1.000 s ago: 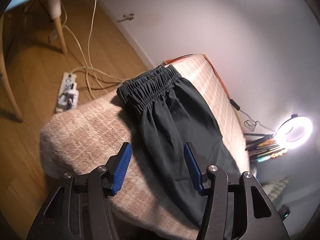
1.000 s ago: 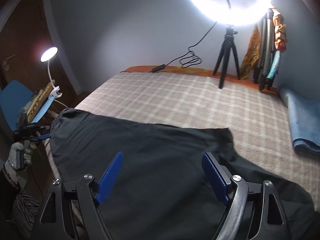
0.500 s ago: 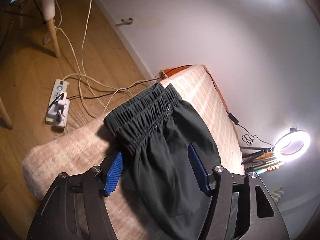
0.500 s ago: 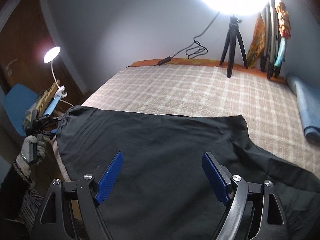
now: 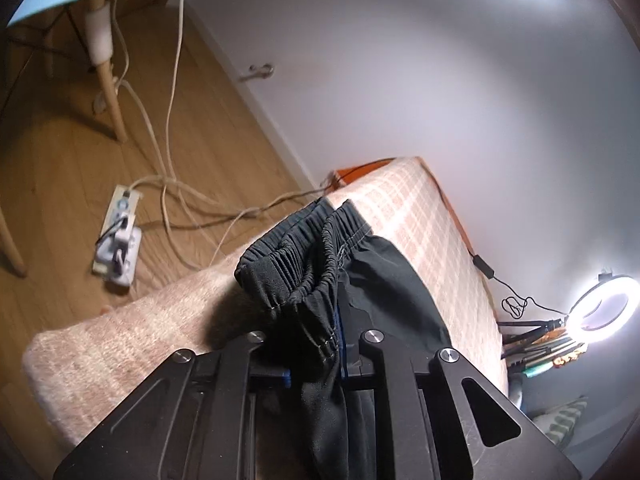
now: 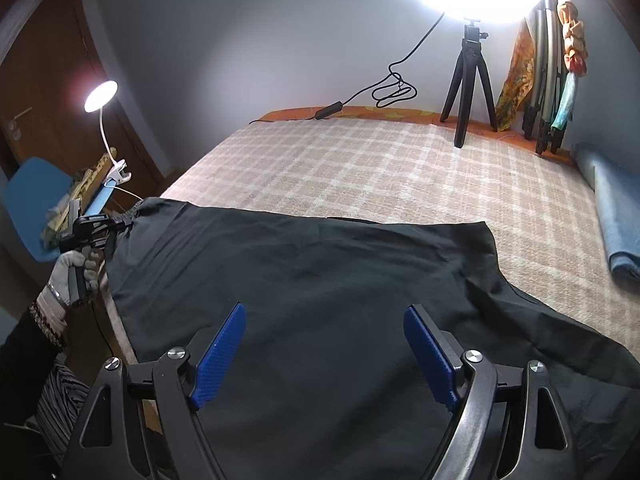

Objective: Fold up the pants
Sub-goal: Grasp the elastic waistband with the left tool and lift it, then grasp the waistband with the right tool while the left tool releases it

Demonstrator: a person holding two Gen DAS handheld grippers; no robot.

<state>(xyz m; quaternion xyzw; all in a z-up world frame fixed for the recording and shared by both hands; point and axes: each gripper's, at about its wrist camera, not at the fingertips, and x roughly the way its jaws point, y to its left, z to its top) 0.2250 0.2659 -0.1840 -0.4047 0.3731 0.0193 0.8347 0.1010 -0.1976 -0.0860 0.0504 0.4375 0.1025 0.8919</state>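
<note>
The bed, under a checked blanket, fills the scene; its far half lies bare up to the wall, where a tripod and a cable stand at the edge, and a rolled blue cloth lines the right edge. The black pants lie spread flat across the near half, the waistband at the left edge of the bed, overhanging the corner above a wooden floor with a power strip and loose leads. The left gripper has just been closing and now pinches the gathered waistband between its pads, pointed downward; a gloved hand holds it at the bed's left edge. The right gripper hangs over the middle of the cloth with its jaws standing wide, nothing between them.
</note>
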